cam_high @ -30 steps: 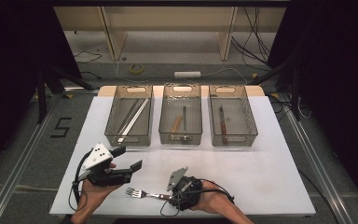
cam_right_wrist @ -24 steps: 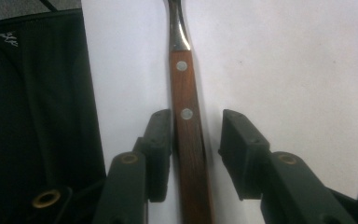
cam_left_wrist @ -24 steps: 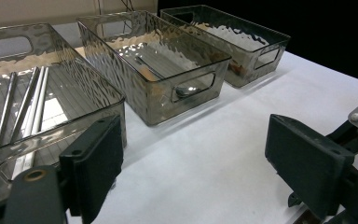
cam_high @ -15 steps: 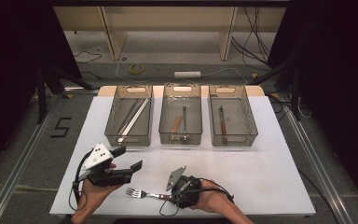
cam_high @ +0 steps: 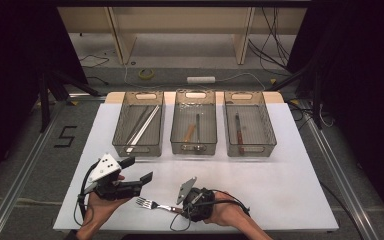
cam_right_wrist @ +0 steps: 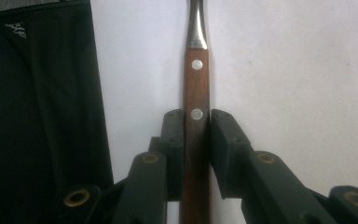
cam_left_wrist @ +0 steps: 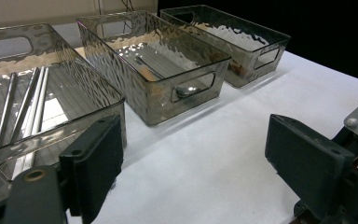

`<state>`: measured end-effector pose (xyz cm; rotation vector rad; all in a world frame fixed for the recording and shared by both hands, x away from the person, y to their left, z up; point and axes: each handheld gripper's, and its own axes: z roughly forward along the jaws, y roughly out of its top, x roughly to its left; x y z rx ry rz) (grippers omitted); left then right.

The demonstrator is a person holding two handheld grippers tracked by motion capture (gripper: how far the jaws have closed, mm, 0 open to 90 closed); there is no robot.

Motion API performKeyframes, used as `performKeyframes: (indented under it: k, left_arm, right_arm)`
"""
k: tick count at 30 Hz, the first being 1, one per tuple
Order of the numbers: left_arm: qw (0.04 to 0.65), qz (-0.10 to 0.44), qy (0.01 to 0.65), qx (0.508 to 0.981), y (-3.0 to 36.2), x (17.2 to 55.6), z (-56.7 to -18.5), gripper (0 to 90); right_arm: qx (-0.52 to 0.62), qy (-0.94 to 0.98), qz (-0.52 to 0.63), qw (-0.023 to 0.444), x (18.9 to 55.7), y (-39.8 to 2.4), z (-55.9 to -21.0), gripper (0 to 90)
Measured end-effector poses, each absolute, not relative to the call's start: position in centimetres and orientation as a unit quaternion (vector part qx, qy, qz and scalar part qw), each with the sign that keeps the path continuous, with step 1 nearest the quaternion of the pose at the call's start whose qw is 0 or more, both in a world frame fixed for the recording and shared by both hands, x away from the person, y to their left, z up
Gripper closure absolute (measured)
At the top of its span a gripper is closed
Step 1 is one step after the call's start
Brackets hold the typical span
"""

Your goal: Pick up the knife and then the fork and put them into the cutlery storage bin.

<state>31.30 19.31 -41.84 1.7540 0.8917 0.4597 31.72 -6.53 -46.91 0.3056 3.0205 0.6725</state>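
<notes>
A fork (cam_high: 150, 204) with a wooden handle lies on the white table (cam_high: 280, 180) near its front edge, tines pointing left. My right gripper (cam_high: 176, 209) is at the handle end. Its jaws have just been closing, and in the right gripper view both pads (cam_right_wrist: 173, 140) press on the riveted wooden handle (cam_right_wrist: 196, 79), so my right gripper (cam_right_wrist: 196, 122) is shut on it. My left gripper (cam_high: 139, 169) is held left of the fork, apart from it. Its jaws stand wide open with nothing between them, and my left gripper (cam_left_wrist: 193, 135) faces the trays.
Three clear plastic trays stand in a row at the back. The left tray (cam_high: 125, 150) holds several metal rods, the middle tray (cam_high: 194, 149) a wood-handled utensil, the right tray (cam_high: 250, 152) a dark-handled one. Dark fabric (cam_right_wrist: 37, 116) lies beside the right gripper.
</notes>
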Motion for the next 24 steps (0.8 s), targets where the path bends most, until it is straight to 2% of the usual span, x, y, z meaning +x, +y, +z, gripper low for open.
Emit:
performKeyframes:
  k: [12,24]
  left_arm:
    - [0.533,0.194,0.374,0.734,19.4,31.3,-41.8,18.7]
    - [0.533,0.194,0.375,0.733,19.5,31.3,-41.8,18.7]
  right_arm:
    - [0.092,0.970,0.224,0.017,31.9,-6.6,-46.6,76.7]
    - [0.136,0.956,0.257,0.022,33.7,-9.3,-44.2,76.8]
